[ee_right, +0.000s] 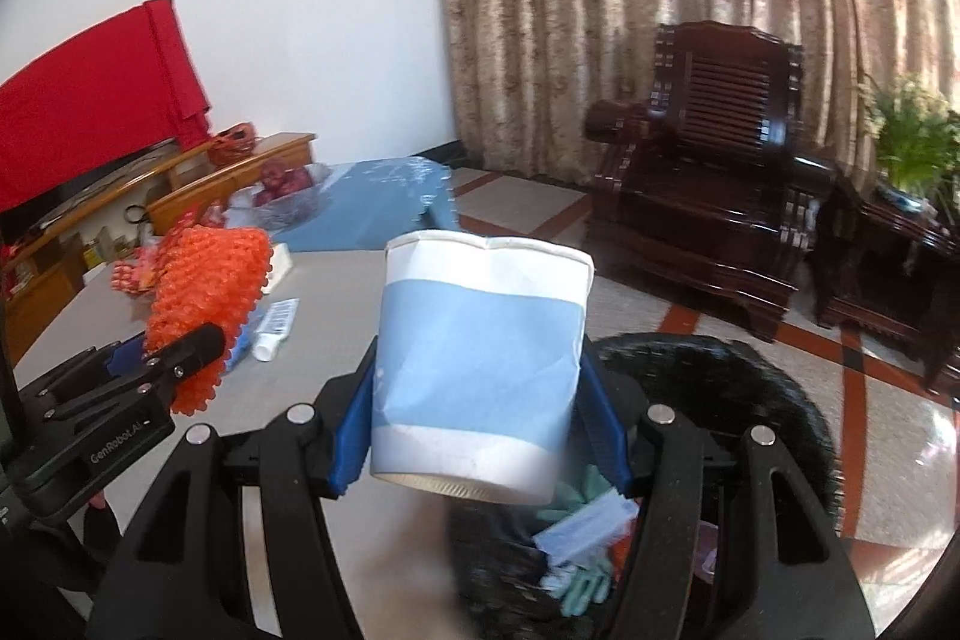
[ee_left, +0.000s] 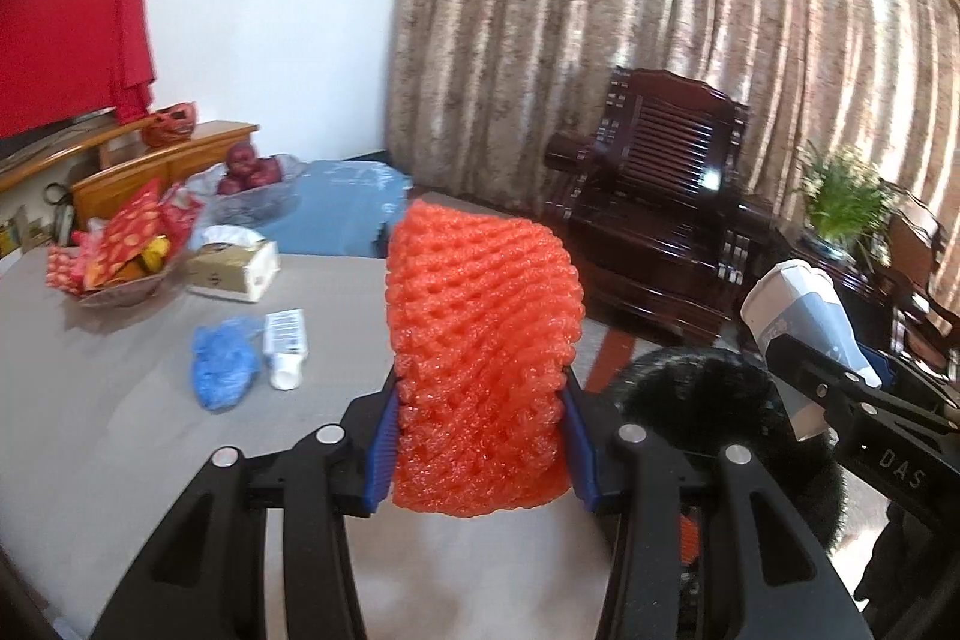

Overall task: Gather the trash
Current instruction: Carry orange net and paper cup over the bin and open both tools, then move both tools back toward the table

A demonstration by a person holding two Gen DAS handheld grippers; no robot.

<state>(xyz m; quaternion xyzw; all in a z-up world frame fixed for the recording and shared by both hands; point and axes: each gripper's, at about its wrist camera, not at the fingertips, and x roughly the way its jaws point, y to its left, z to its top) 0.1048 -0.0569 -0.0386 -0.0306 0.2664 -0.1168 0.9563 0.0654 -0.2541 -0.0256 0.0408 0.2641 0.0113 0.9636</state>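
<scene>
My left gripper [ee_left: 480, 436] is shut on an orange foam fruit net [ee_left: 480, 340], held above the grey table [ee_left: 120, 400] near its right edge. My right gripper [ee_right: 483, 418] is shut on a blue and white paper cup [ee_right: 480, 358], held over a black bin [ee_right: 720, 388] that holds a green glove [ee_right: 585, 580] and other trash. The bin also shows in the left wrist view [ee_left: 708, 400], with the cup [ee_left: 804, 322] above it. On the table lie a crumpled blue glove [ee_left: 222, 364] and a white tube [ee_left: 285, 346].
A bowl of red packets [ee_left: 120, 250], a tissue box [ee_left: 234, 268] and a glass bowl of apples [ee_left: 252, 178] stand at the table's far side. A dark wooden armchair [ee_right: 708, 196] and a potted plant [ee_right: 912, 142] stand by the curtain.
</scene>
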